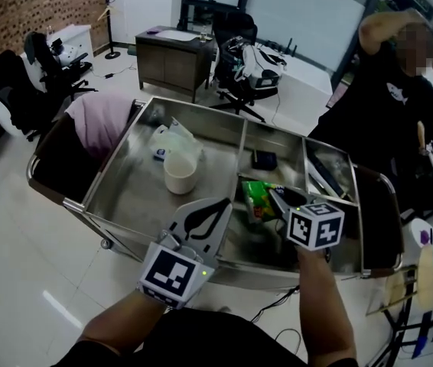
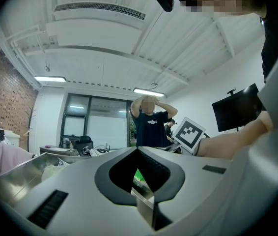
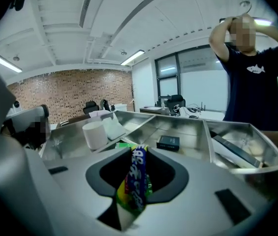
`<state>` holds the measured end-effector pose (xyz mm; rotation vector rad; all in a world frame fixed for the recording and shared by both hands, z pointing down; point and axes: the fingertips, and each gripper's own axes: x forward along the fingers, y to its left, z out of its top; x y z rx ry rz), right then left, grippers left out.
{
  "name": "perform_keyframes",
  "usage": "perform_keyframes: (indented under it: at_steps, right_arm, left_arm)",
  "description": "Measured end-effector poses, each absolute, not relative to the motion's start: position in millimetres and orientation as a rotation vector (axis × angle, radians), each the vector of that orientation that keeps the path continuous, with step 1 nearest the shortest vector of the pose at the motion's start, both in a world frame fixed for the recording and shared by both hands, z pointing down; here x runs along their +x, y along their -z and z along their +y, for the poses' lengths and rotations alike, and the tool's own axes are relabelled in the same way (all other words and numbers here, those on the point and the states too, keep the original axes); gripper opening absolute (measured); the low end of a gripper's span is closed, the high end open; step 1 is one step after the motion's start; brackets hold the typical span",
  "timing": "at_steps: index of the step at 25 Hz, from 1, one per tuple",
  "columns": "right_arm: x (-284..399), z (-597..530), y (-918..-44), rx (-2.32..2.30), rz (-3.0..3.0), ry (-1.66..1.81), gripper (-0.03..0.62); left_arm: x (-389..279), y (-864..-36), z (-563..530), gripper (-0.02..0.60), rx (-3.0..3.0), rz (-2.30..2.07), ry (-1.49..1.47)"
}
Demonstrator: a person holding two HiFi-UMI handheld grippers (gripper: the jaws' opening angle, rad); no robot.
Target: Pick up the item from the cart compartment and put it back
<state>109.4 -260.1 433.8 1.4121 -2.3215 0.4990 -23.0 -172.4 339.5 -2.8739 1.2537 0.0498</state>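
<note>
My right gripper (image 1: 274,196) is shut on a green, blue and yellow snack packet (image 1: 256,197) and holds it low over the middle compartment of the steel cart (image 1: 132,193). In the right gripper view the packet (image 3: 137,178) stands on edge between the jaws of that gripper (image 3: 139,150), pinched from both sides. My left gripper (image 1: 209,211) hovers level at the cart's near rim, left of the packet, jaws together with nothing in them. In the left gripper view its tips (image 2: 138,149) meet, and a bit of green shows through the gap behind them.
A white cup (image 1: 180,173) and a clear plastic bag (image 1: 172,140) sit in the large left compartment. A small dark box (image 1: 264,159) lies in the middle one, long dark items (image 1: 325,176) in the right one. A pink cloth (image 1: 98,121) hangs at the cart's left end. A person (image 1: 400,90) stands beyond the cart.
</note>
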Motion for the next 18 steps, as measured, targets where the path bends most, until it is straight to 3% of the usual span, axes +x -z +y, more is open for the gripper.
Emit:
perform_keyframes:
  at_steps: [8, 12, 18]
  right_arm:
    - [106.8, -264.9, -447.1, 1.393, -2.277, -0.51, 0.135]
    - [104.4, -266.6, -456.1, 1.384, -2.24, -0.502, 0.253]
    - [108.9, -264.6, -456.3, 1.398, -2.223, -0.486, 0.253]
  left_arm:
    - [-25.1, -341.1, -174.7, 0.0, -2.873, 1.256, -0.048]
    - [-27.7, -345.8, -176.7, 0.0, -2.873, 1.253, -0.045]
    - [-26.9, -346.5, -176.4, 0.0, -2.882, 1.251, -0.039]
